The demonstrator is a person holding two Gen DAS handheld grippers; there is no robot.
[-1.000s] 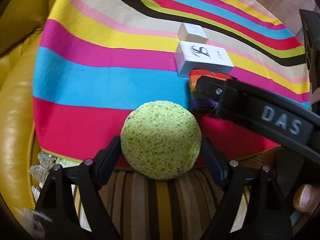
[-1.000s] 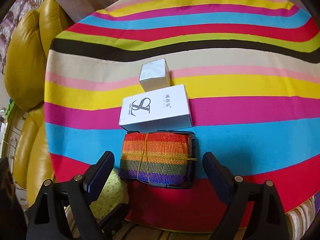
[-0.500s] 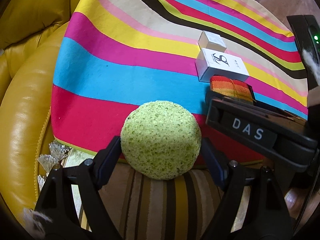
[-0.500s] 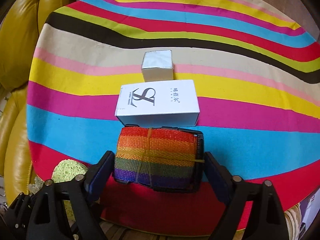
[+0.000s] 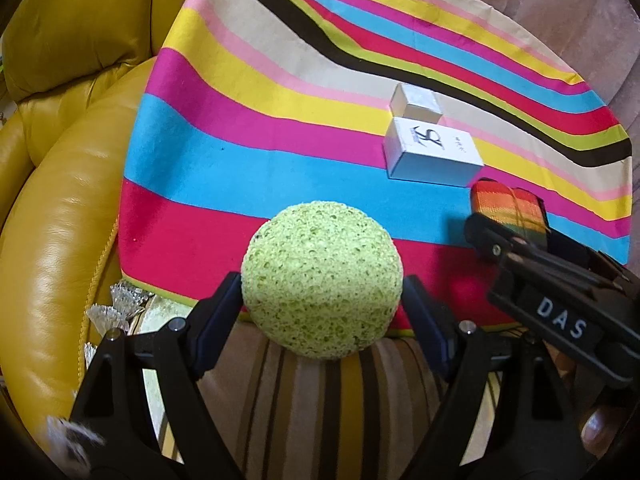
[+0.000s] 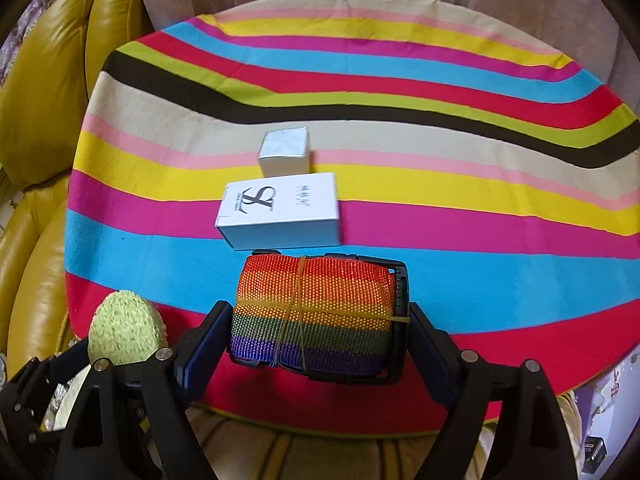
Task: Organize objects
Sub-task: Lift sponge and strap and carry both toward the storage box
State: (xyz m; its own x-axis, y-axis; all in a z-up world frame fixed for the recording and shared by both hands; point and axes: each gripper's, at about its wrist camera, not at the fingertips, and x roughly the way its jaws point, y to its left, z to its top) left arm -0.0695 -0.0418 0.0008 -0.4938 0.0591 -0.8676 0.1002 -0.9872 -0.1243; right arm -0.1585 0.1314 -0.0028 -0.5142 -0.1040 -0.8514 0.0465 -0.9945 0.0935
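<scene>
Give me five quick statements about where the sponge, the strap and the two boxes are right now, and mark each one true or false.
1. The left tool grips the green sponge. True.
2. The rainbow strap sits between the right tool's fingers. True.
3. The small box lies nearer the right tool than the large box. False: the small box is behind the large one, farther away.
4. The strap is loose and unrolled. False: it is a folded bundle bound by rubber bands.
5. The boxes rest on the striped cloth. True.
</scene>
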